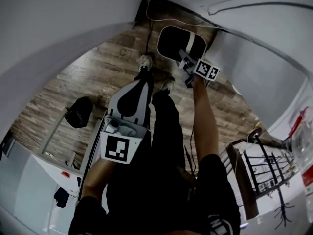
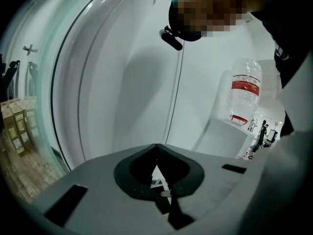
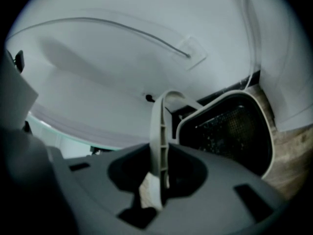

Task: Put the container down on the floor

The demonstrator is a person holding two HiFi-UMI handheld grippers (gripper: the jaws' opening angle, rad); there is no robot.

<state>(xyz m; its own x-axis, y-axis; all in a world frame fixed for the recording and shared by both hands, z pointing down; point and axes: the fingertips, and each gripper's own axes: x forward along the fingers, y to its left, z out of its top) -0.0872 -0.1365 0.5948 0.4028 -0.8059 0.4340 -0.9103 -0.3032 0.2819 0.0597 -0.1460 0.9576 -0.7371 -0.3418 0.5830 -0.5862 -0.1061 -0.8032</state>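
Note:
The container (image 1: pixel 175 42) is a black mesh bin with a white rim. It hangs over the wooden floor (image 1: pixel 105 67) just beyond the person's shoes. My right gripper (image 1: pixel 188 58) is shut on its pale handle (image 3: pixel 159 131), which runs upright between the jaws in the right gripper view. There the bin's dark mesh inside (image 3: pixel 230 131) shows to the right of the handle. My left gripper (image 1: pixel 141 83) hangs lower left, over the person's legs. Its jaws meet at the tip with nothing in them (image 2: pixel 156 147).
A black bag or stool (image 1: pixel 79 111) sits on the floor at left, with white furniture (image 1: pixel 34 180) below it. A dark rack (image 1: pixel 264 173) stands at right. A cable (image 1: pixel 148 18) runs down the wall corner. A clear water bottle (image 2: pixel 244 94) stands on a white block.

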